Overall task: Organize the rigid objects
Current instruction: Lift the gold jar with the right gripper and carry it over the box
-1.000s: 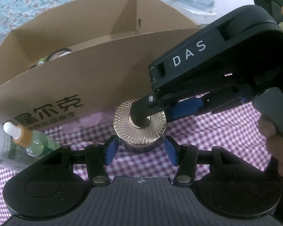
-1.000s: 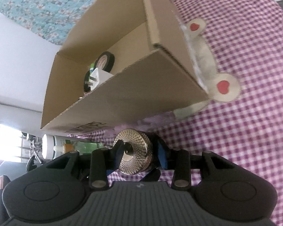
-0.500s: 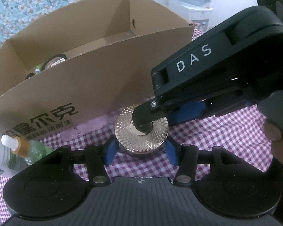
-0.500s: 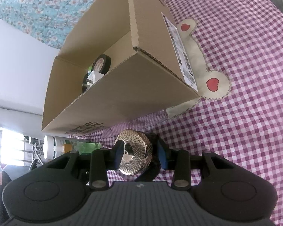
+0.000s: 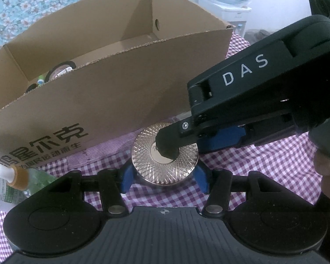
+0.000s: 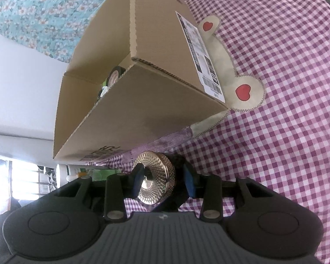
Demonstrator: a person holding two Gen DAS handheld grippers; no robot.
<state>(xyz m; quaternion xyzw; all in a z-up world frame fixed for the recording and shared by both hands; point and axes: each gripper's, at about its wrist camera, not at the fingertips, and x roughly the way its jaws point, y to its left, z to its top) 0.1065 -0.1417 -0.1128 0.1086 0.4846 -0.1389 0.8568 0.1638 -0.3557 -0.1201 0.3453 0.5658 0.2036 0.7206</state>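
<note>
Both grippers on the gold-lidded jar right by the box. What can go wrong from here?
1. The right gripper pinches the jar lid-to-base with a small pad on a slick lid; it could slip.
2. The left gripper flanks it; conflicting pulls may twist it free.
3. The box wall stands close; lifting may clip it.

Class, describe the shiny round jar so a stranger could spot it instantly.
Find the cardboard box on the checked cloth. Just in front of its printed wall sits the jar, between two black tools. Unlike the nearby dropper bottle, it is squat, with a gold, finely ridged lid.
</note>
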